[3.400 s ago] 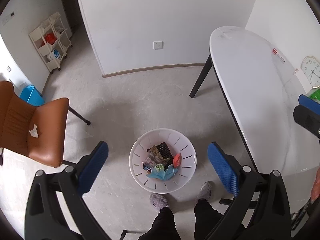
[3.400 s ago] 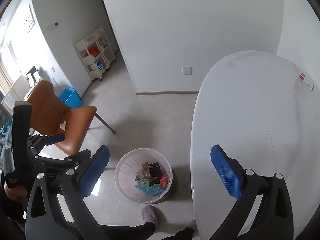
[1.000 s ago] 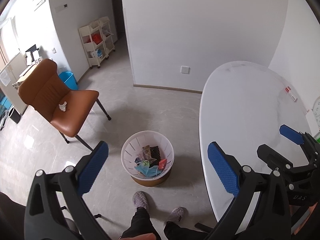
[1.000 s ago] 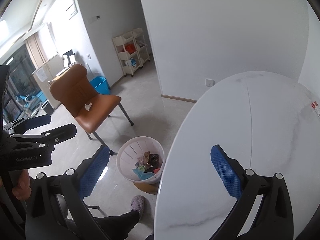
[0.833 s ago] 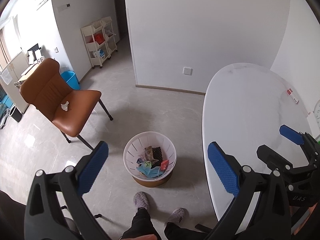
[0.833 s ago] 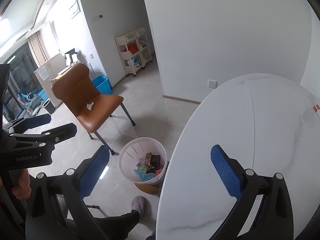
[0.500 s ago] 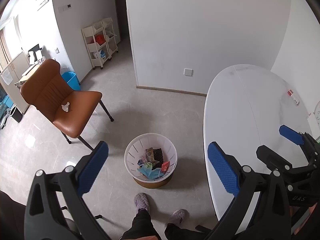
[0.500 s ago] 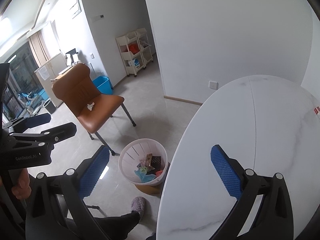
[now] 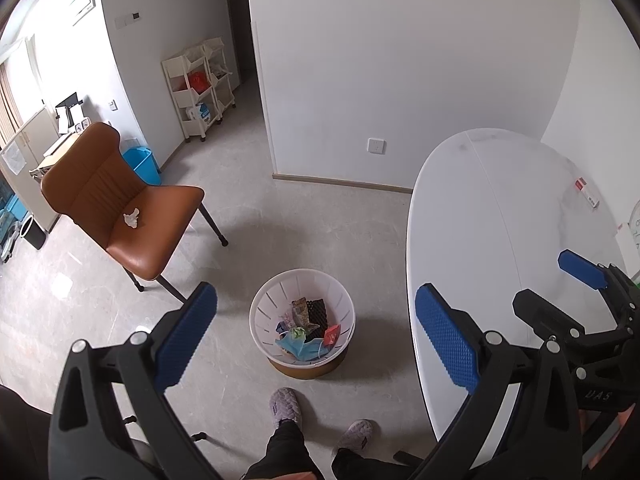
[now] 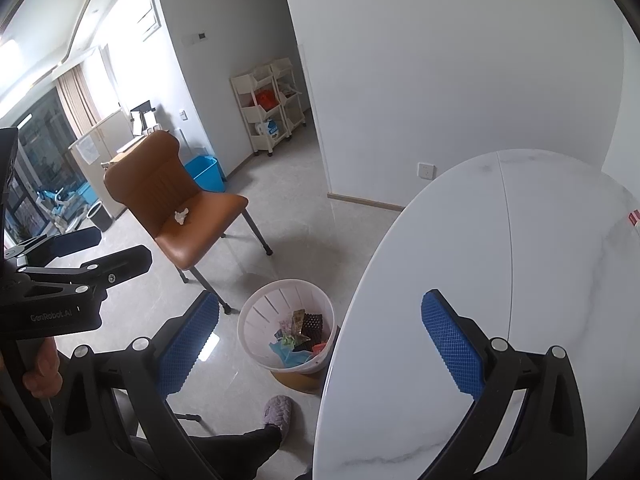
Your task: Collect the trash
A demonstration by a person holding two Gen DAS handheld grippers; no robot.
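A: So, nearest first: the left hand-held gripper has its blue ribbed pads spread wide with nothing between them, and the right hand-held gripper is spread the same way, also empty. I'd judge both are held high and apart because nothing is being carried and the person is looking for the next piece.

B: And the white slotted plastic waste basket?

A: It stands on the grey floor just left of the white marble-patterned oval desk, near the person's slippered feet. It holds a blue face mask, a black ribbed piece and some coloured wrappers. Probably parked there so both desk and floor are within reach.

B: What's left to pick up?

A: The crumpled white tissue lying on the seat of the brown leather chair, farther off to the left, well apart from the basket. That looks like the next target, though it's only my guess.

B: Any writing?

A: The left gripper's black body reads "GenRobot.AI" in the right wrist view; the right gripper's body shows letters like "UAS" in the left wrist view. A small red-and-white box lies at the desk's far right edge, its print too small to read. Beyond, a cream shelf trolley and a blue bin stand by the wall.
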